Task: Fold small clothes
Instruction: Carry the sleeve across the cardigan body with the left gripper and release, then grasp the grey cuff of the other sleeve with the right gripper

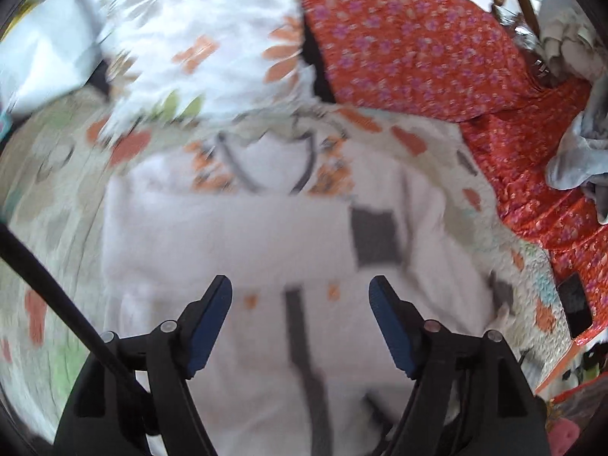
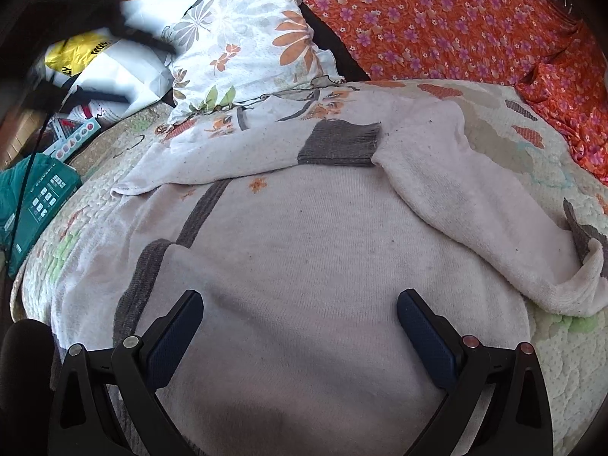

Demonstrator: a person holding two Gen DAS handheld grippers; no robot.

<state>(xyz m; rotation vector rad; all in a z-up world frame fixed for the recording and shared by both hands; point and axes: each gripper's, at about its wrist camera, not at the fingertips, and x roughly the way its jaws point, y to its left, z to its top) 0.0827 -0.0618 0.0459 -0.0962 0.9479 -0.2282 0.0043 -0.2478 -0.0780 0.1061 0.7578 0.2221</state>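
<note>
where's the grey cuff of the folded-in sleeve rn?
Right wrist view, upper centre: the grey cuff lies flat on the pale sweater, just below the floral pillow, ahead of the open right gripper.

The sweater (image 2: 304, 247) is spread on the quilt (image 2: 551, 372); behind the sweater a pillow (image 2: 243, 53) is propped, with a box (image 2: 34, 197) to its left.

I am getting soft, even daylight in both views, with only faint shadows. The left wrist view is smearing badly with motion blur; the pillow (image 1: 197, 49) and sweater (image 1: 266, 235) are losing detail. The right view is staying sharp. Fisheye bending is curving the edges, and corners are going black.
</note>
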